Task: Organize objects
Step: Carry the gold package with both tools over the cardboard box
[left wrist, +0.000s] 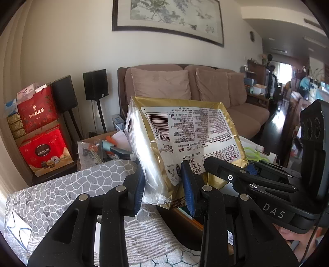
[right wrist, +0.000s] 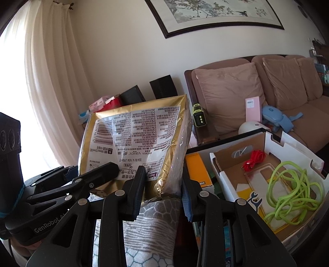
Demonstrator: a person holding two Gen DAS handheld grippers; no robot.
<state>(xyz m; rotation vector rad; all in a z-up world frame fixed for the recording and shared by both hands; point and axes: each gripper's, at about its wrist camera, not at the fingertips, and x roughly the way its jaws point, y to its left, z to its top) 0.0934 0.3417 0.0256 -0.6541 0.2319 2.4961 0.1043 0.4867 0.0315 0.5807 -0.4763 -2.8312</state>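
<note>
Gold package (left wrist: 185, 131) held upright between both tools, printed back panel and barcode facing the cameras, text upside down. Left tool (left wrist: 164, 189) partly closed on the lower left corner of the pack, blue pads (left wrist: 188, 184) pressing the gold film and the clear side gusset from either side. Right tool (right wrist: 162, 189) likewise partly closed, clamped on the lower right corner, pads (right wrist: 186, 197) squeezing the crinkled bottom seam. Each tool visible in the other's view, reaching in from the side and touching the pack's bottom edge.

Below the tools, a grey cloth with a cracked-stone pattern (left wrist: 61, 191) spread over the worktop. Right of the right tool, an open white cardboard box (right wrist: 287, 143) holding a tangled neon-green cord (right wrist: 287, 184), a red cable (right wrist: 253, 160) and a clear phone case (right wrist: 265, 180); an orange box (right wrist: 198, 170) just beside it. Beyond the pack, a brown sofa (left wrist: 236, 106) with tan cushions, a pink box (right wrist: 253, 111) and a blue item (right wrist: 277, 117) on its seat. Left of the left tool, two black speakers (left wrist: 95, 84) on stands and stacked red gift boxes (left wrist: 41, 133) against the wall. Behind the pack on that side, a carton of mixed tools and papers (left wrist: 102, 147). Framed ink painting (left wrist: 168, 18) high on the wall; pale curtain (right wrist: 51, 82) by the window.
</note>
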